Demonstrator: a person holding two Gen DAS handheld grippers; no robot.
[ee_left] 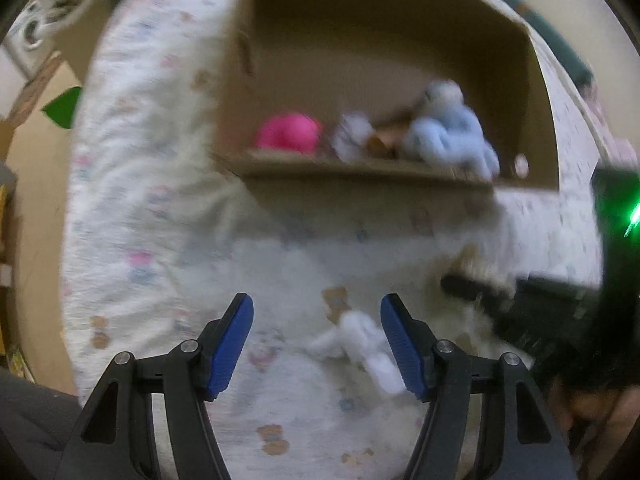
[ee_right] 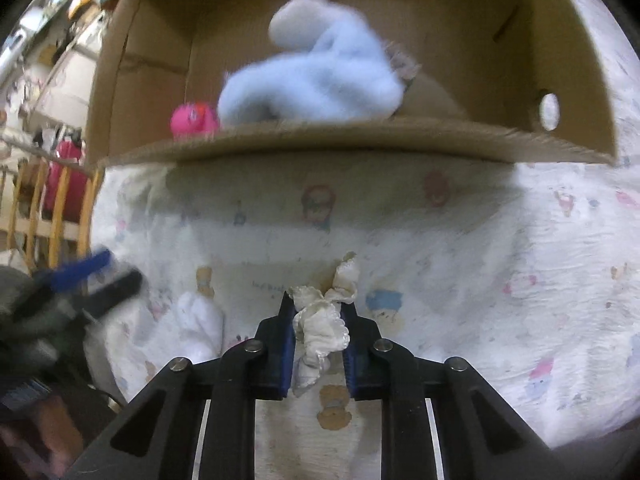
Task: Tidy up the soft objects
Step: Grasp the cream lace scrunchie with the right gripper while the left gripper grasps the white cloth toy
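Observation:
An open cardboard box (ee_left: 360, 174) (ee_right: 360, 142) stands on a printed bed sheet (ee_left: 160, 240) (ee_right: 480, 260). Inside lie a pink soft toy (ee_left: 288, 132) (ee_right: 192, 118), a light blue plush (ee_left: 444, 128) (ee_right: 316, 80) and a small white-and-brown toy (ee_left: 360, 138). My left gripper (ee_left: 316, 340) is open above the sheet, with a white soft piece (ee_left: 360, 340) (ee_right: 196, 328) lying by its right finger. My right gripper (ee_right: 318, 312) is shut on a cream frilly cloth piece (ee_right: 324, 320), held in front of the box. The right gripper also shows blurred in the left wrist view (ee_left: 520, 304).
A wooden railing (ee_right: 52, 208) with red fabric behind it stands left of the bed. Brown cardboard (ee_left: 44, 128) and a green shape (ee_left: 64, 108) lie off the bed's left edge. The left gripper shows blurred in the right wrist view (ee_right: 80, 280).

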